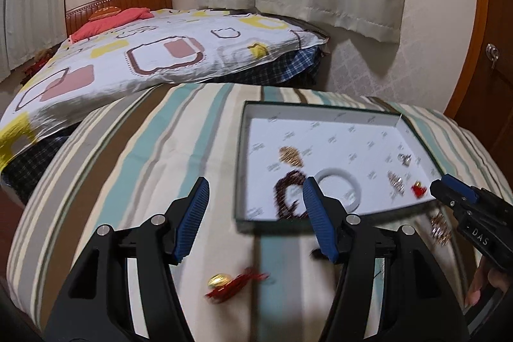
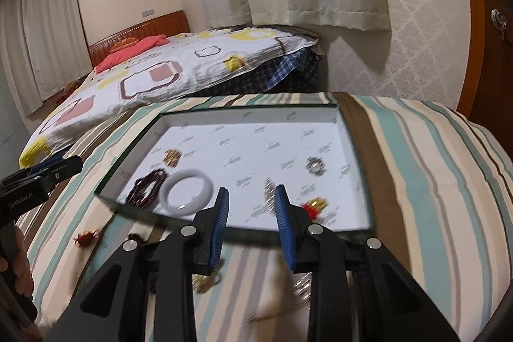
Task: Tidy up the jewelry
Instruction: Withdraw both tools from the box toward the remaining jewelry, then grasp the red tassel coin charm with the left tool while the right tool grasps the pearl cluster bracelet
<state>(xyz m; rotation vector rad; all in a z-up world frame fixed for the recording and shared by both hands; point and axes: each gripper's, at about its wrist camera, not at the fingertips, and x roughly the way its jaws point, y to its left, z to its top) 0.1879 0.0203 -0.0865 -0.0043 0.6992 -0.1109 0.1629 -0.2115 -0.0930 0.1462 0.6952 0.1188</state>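
While both grippers, left (image 1: 255,193) and right (image 2: 251,201), hang open and empty, the bangle (image 2: 187,192) and beads (image 2: 146,188) sit in the box (image 2: 352,124); a red charm (image 1: 232,284) lies on the cloth (image 1: 128,156).

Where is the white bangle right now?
The white bangle lies inside the shallow box, near its front-left corner in the right wrist view, just right of the dark beaded bracelet.
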